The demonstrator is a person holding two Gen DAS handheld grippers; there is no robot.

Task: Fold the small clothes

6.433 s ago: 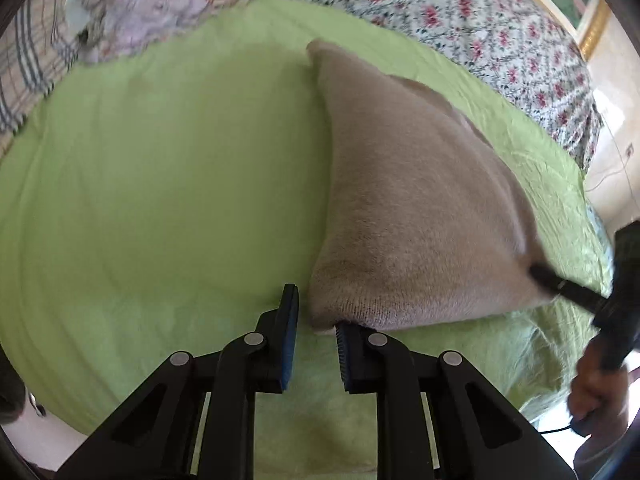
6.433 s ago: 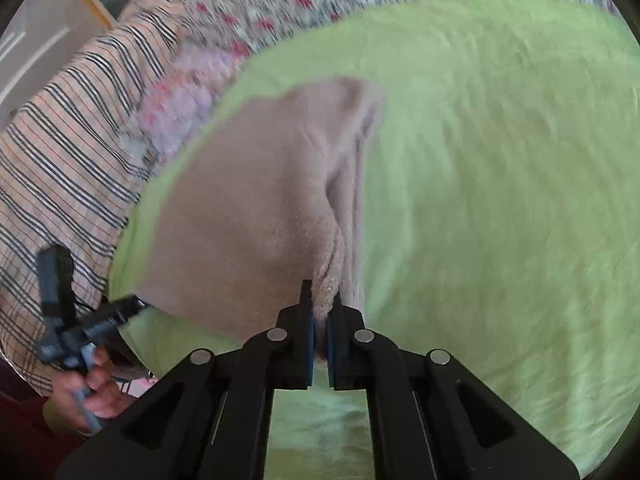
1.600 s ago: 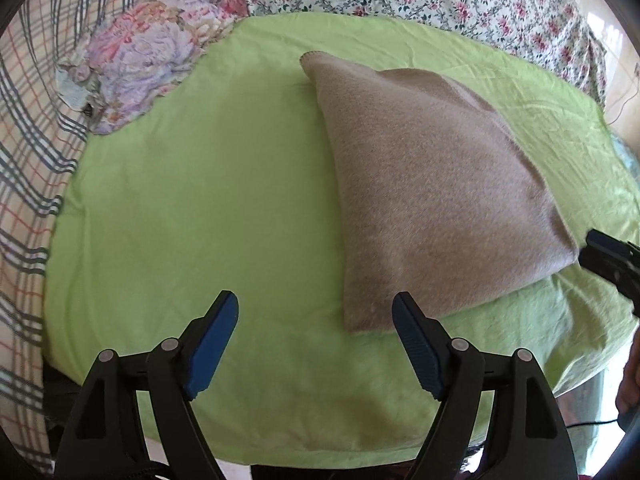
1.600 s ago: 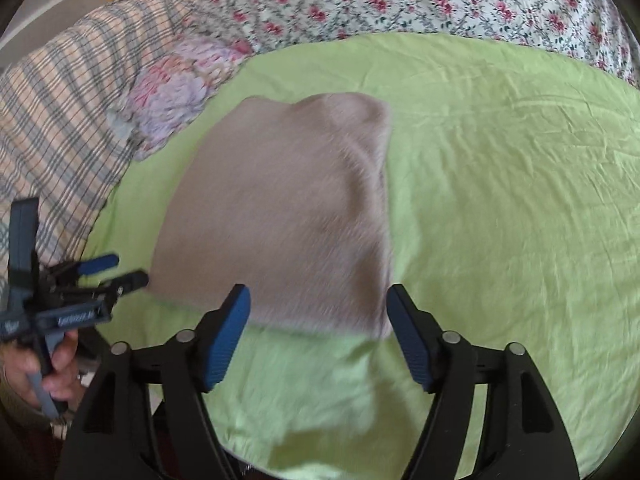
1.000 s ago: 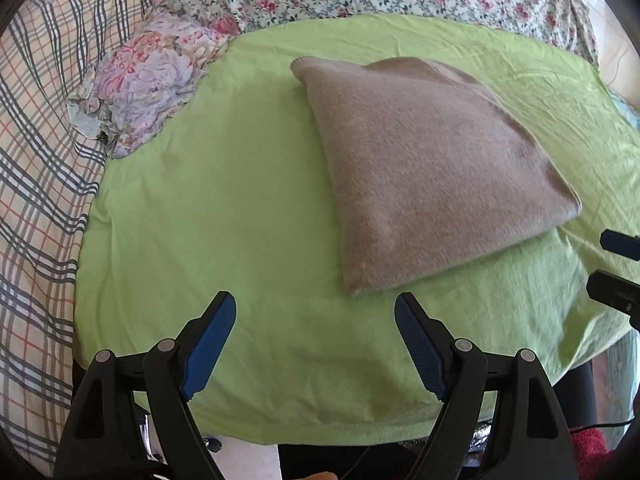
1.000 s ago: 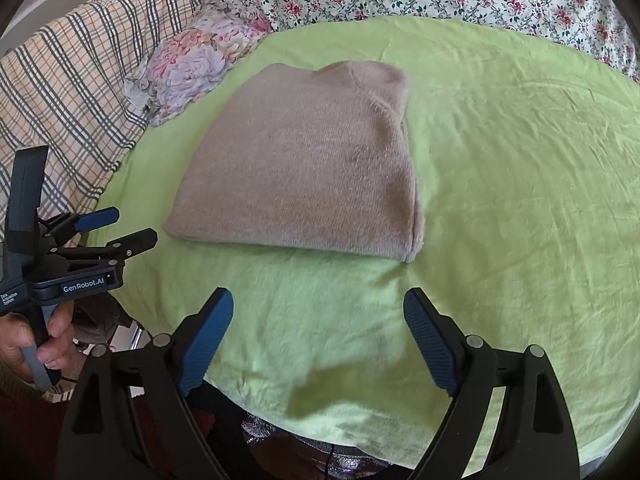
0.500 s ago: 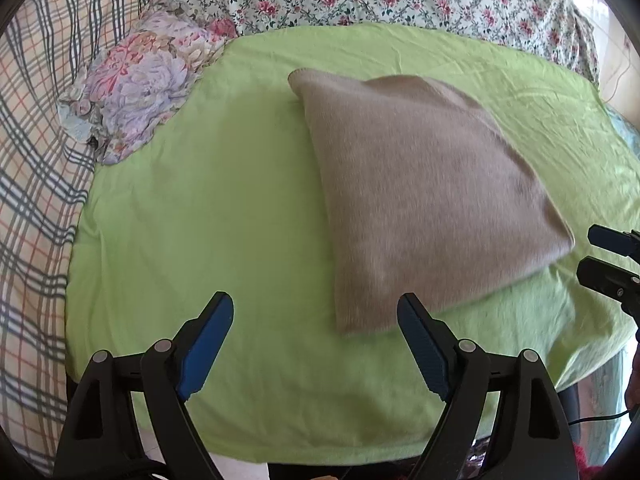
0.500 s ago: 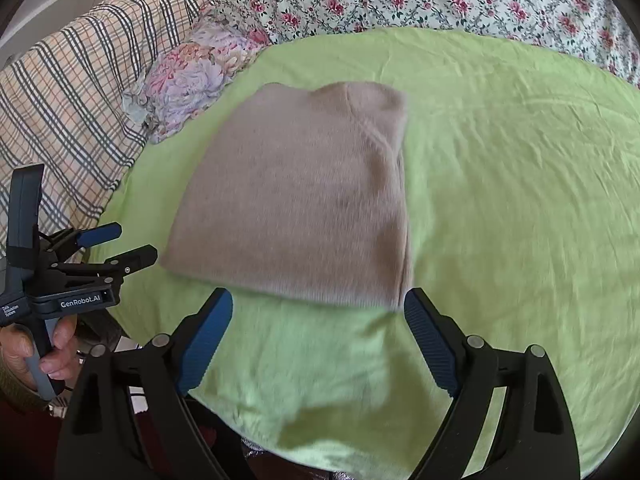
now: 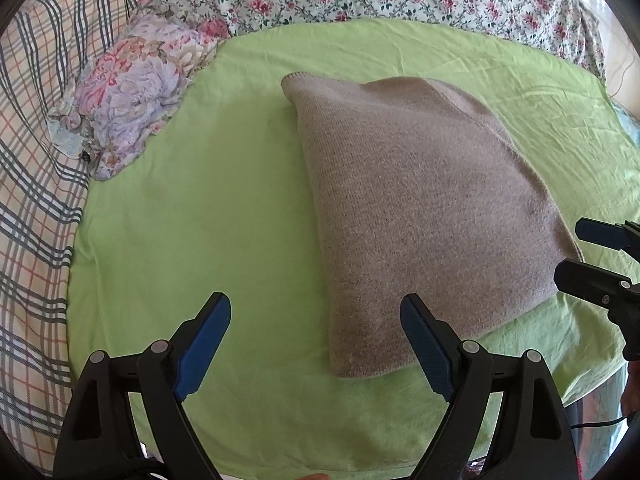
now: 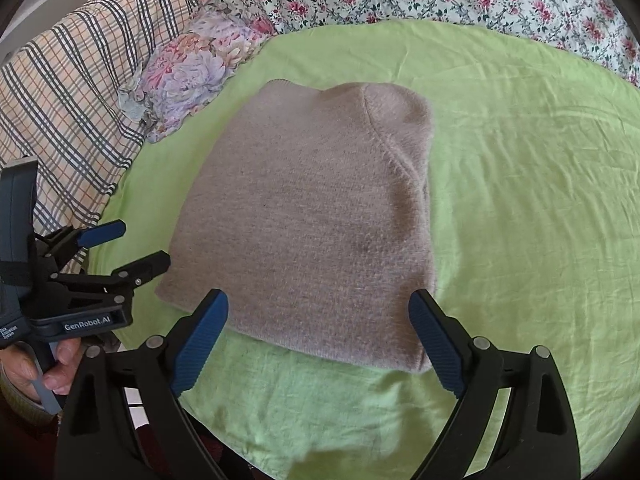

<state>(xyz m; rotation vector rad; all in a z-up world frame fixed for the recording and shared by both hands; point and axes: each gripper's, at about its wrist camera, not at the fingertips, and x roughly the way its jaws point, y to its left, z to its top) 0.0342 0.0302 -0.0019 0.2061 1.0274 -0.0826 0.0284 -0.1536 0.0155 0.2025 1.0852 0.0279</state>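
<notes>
In the left wrist view, the left gripper [image 9: 316, 338] is seen with its fingers [image 9: 208, 336] spread wide and nothing between them; the log-free reading from the frame is simply an empty, broadly parted pair above the green sheet [image 9: 192, 216]. The folded beige sweater [image 9: 420, 220] is laid on that sheet on the bed, its near corner just beside the right-hand finger. If the gripper is lowered carelessly here, that corner could be snagged and the top layer dragged open, since soft knit is easily caught. A flowered bundle of cloth [image 9: 132, 88] is left near the sheet's far edge, well apart from the sweater. In the right wrist view, the right gripper [image 10: 320, 338] is likewise held wide apart and empty, with the sweater's near edge lying below and between its fingers. The fold could be loosened if that edge is brushed, and the loose sheet could be bunched beneath the sweater.
</notes>
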